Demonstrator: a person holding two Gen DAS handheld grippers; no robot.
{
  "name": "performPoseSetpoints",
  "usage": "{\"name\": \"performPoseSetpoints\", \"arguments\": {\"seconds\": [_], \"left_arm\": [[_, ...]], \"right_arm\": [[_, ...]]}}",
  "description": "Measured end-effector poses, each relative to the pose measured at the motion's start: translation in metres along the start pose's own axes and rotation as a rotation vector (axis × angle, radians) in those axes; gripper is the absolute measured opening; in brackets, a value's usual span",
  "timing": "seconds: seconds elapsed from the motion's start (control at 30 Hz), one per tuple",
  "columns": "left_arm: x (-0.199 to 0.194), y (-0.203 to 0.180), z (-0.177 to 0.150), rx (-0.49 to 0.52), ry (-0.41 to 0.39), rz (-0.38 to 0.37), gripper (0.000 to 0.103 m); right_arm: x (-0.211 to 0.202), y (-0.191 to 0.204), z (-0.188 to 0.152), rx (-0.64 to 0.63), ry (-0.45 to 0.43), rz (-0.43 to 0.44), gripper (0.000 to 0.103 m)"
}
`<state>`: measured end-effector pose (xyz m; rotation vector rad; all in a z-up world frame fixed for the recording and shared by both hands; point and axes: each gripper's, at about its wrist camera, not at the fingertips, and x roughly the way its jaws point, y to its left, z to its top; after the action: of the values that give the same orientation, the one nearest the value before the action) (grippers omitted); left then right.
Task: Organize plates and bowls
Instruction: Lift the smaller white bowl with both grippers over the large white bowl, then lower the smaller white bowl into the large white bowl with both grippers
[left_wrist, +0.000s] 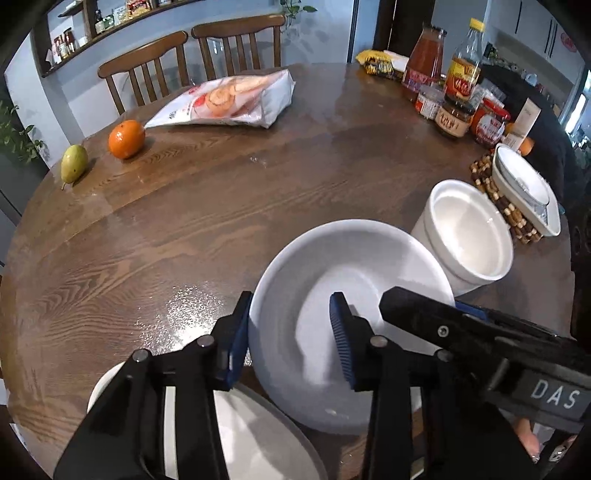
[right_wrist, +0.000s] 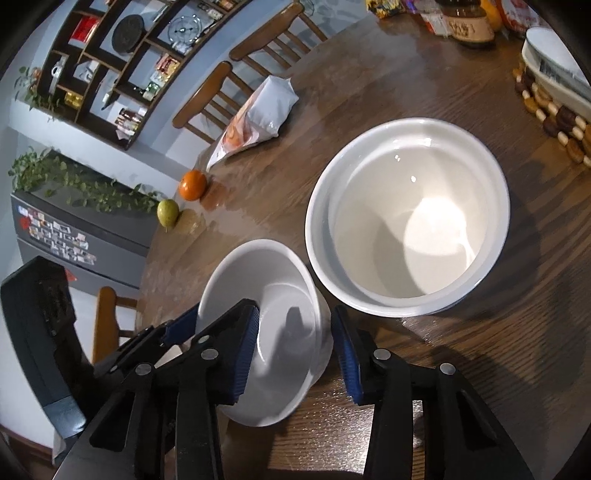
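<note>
A small white bowl (left_wrist: 332, 266) (right_wrist: 266, 266) sits at the near table edge, tipped slightly. My left gripper (left_wrist: 291, 308) is shut on its left wall, one blue pad outside and one inside. My right gripper (right_wrist: 295, 314) straddles the opposite wall and is open: its inner pad is in the bowl, and a thin dark gap separates the outer pad from the wall. A white plate (left_wrist: 258, 435) lies under the left gripper, touching the bowl's base. Two deep white bowls, nested (left_wrist: 469, 236) (right_wrist: 406, 218), stand just right of the small bowl.
A white oval dish (left_wrist: 524, 188) (right_wrist: 554, 55) rests on a beaded trivet (left_wrist: 506, 214) at the right. Jars and bottles (left_wrist: 450, 92) crowd the far right. A snack bag (left_wrist: 229, 99), an orange (left_wrist: 126, 139) and a pear (left_wrist: 74, 162) lie at the far left, with chairs behind.
</note>
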<state>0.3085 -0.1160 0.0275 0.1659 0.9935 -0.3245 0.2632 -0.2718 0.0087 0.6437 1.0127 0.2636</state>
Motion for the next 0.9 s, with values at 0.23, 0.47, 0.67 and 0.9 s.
{"name": "performPoseSetpoints", "arguments": {"seconds": [0.23, 0.47, 0.67, 0.9], "left_arm": [[-0.029, 0.004, -0.005, -0.037, -0.07, 0.007, 0.038], [-0.06, -0.009, -0.013, -0.004, -0.164, 0.042, 0.039], [-0.077, -0.01, -0.011, -0.028, -0.229, 0.055, 0.041], [-0.103, -0.007, -0.021, -0.047, -0.271, 0.067, 0.042]], "right_arm": [[-0.016, 0.015, -0.002, -0.083, -0.065, 0.035, 0.044], [-0.029, 0.029, -0.002, -0.156, -0.143, 0.067, 0.044], [-0.04, 0.031, -0.002, -0.17, -0.184, 0.138, 0.044], [-0.053, 0.044, -0.004, -0.218, -0.199, 0.215, 0.044]]}}
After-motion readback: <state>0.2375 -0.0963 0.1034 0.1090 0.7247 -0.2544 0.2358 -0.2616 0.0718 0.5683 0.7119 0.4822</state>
